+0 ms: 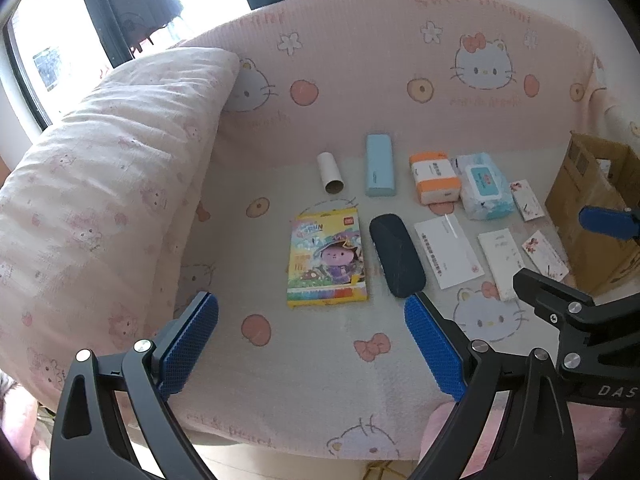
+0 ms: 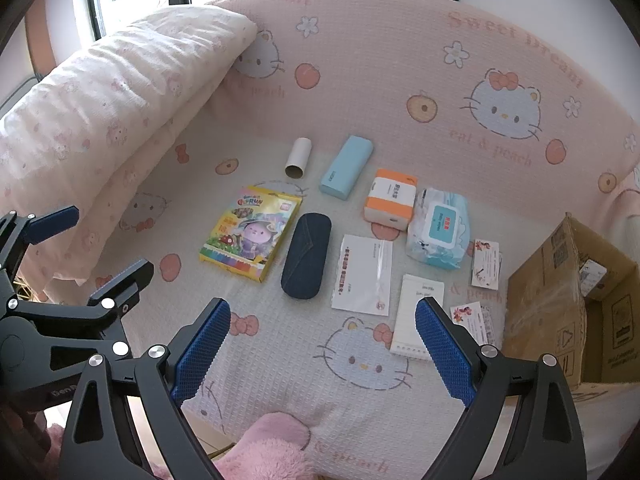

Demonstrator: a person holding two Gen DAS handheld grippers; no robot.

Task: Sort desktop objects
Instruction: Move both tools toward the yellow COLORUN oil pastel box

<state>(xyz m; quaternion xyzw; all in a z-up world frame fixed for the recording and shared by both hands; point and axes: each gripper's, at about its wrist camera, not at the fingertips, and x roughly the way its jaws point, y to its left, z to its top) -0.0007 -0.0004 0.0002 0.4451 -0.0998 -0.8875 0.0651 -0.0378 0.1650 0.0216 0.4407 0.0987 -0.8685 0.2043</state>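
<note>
A soft pink bed cover with cat faces and peaches [image 1: 360, 80] fills most of both views, and a bright window [image 1: 48, 60] sits at the upper left. A big pale folded quilt [image 1: 112, 184] lies along the left side.

In the middle of the frame lie a white cardboard tube [image 1: 330, 173], a long light blue box [image 1: 380, 165], an orange and white box [image 1: 434, 177], a blue pack of wet wipes [image 1: 485, 186], a yellow crayon box [image 1: 327, 262], a dark blue glasses case [image 1: 396, 255], a white envelope [image 1: 448, 251], a small white notepad [image 2: 418, 316] and two little flower cards [image 2: 486, 265].

A brown cardboard box [image 2: 560, 300] stands open at the right edge; what is inside is hard to make out.

The left gripper [image 1: 311, 344] and the right gripper [image 2: 322, 350] hang over the cover with jaws wide apart, holding nothing.
</note>
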